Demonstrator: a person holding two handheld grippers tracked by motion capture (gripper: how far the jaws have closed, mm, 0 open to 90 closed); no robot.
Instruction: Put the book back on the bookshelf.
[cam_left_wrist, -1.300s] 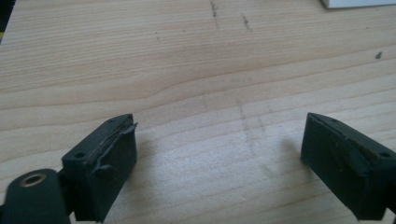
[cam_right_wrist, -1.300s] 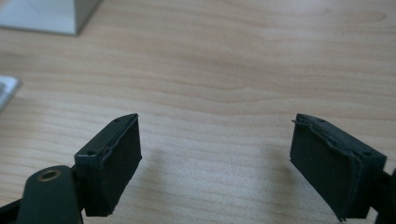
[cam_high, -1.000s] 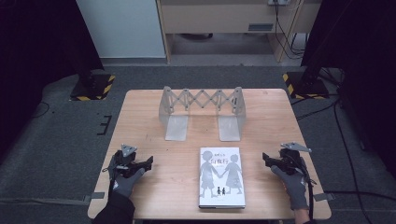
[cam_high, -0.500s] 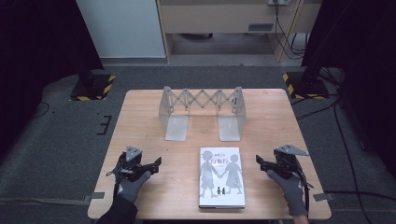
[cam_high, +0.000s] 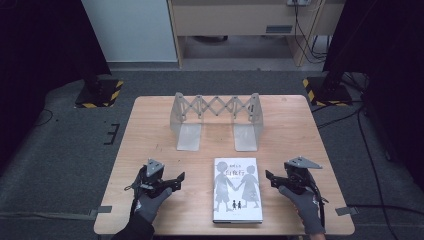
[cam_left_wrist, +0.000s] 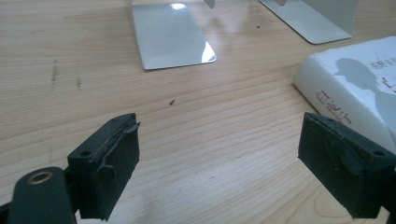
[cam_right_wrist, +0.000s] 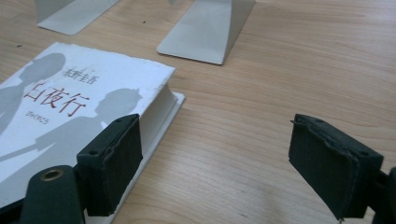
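Both hands are closing in on the book (cam_high: 238, 189) from either side: against the earlier high-view frames, the left gripper (cam_high: 172, 181) is sliding right from the lower-left part of the table (cam_high: 150, 120) toward the book's left edge, and the right gripper (cam_high: 272, 179) is sliding left toward its right edge. Book itself isn't shifting: it's lying flat, cover up, at lower centre of the high view, near the table's front edge. Expanding bookend rack (cam_high: 218, 120) is sitting unmoved at upper centre, well apart from the book, its two flat base plates pointing back toward it. Left gripper view: jaws are standing wide open with bare wood between them, nothing held; the book's white corner (cam_left_wrist: 348, 88) is showing at the right of the frame just past the right-hand pad, not touching it. Right gripper view: jaws likewise standing wide, nothing gripped; the left-hand pad is overlapping the book's page edge (cam_right_wrist: 81, 100) in the frame, but I can't tell whether it's touching, and the other pad is hanging over bare table. My read: both hands are lining up for a two-sided pickup, probably to stand the book in the rack. Neither grip is made yet. Next move needs the pads getting under or around the edges, and a flat book gives little to bite on.
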